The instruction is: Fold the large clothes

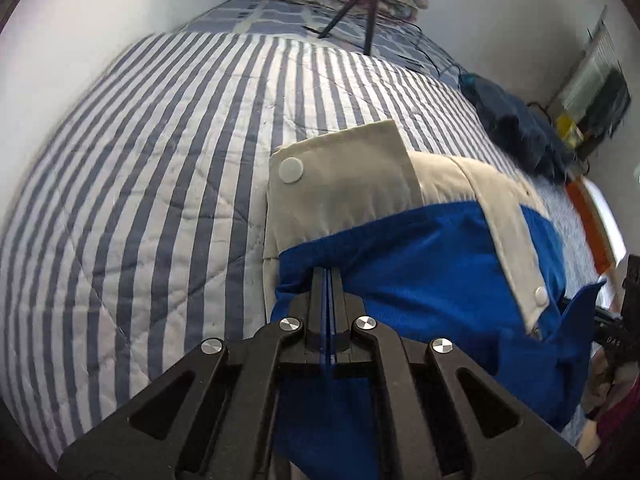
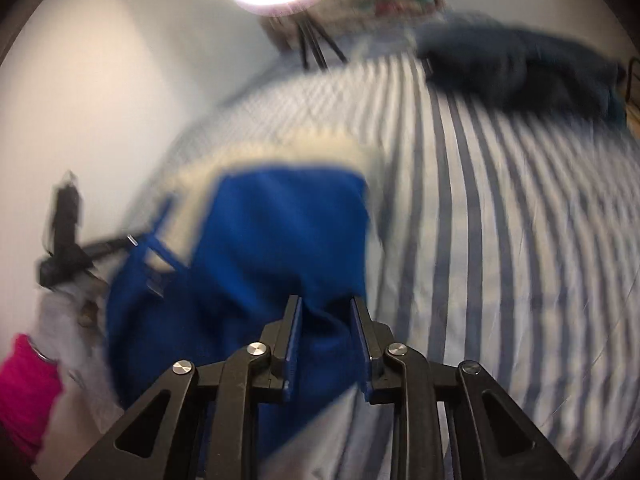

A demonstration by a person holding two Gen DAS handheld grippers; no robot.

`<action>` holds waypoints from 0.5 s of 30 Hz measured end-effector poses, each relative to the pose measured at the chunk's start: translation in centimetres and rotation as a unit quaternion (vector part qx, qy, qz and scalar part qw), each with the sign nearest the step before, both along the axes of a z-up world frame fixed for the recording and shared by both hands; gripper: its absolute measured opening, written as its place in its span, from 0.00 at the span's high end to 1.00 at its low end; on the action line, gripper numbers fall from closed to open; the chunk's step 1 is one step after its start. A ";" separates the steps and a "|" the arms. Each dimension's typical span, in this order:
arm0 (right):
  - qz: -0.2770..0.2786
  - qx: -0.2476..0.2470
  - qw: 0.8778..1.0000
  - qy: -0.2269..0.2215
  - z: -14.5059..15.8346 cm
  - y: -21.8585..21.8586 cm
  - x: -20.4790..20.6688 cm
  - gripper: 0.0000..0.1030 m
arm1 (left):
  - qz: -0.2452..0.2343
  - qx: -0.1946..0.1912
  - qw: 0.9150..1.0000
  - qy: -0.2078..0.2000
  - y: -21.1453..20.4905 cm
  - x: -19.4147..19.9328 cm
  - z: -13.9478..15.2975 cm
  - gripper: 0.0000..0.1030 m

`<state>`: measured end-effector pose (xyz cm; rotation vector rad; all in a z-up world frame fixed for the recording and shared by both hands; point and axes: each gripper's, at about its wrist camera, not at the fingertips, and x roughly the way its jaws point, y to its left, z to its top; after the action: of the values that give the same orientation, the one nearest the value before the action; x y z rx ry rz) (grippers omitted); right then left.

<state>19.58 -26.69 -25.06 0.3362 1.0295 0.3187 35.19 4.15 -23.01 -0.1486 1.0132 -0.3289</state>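
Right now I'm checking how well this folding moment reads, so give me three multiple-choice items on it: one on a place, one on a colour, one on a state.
1. Where does the jacket lie?
A. on a striped quilt
B. on a wooden floor
C. in a basket

2. What colours is the jacket?
A. red and black
B. blue and cream
C. green and white

3. How do the left gripper jaws stand?
A. wide open, nothing between
B. out of view
C. shut on blue fabric

Answers:
1 A, the striped quilt spreads under it.
2 B, blue body, cream collar and placket.
3 C, blue cloth is pinched between them.

Left hand-held gripper (image 1: 327, 276) clamping blue jacket (image 1: 432, 264)
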 end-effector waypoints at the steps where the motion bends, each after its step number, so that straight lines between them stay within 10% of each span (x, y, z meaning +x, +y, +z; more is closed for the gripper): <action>1: -0.002 0.007 1.000 0.006 -0.2 -0.3 0.0 0.74 | 0.002 -0.009 1.000 0.008 0.2 0.1 0.1 0.99; 15: 0.052 -0.017 0.996 -0.075 8.5 1.8 8.1 0.73 | -0.018 -0.048 0.999 0.000 -2.0 3.3 6.3 0.99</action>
<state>27.65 -24.94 -16.55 0.2240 0.9044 0.4129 38.45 2.19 -16.70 -0.2180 1.0007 -0.4111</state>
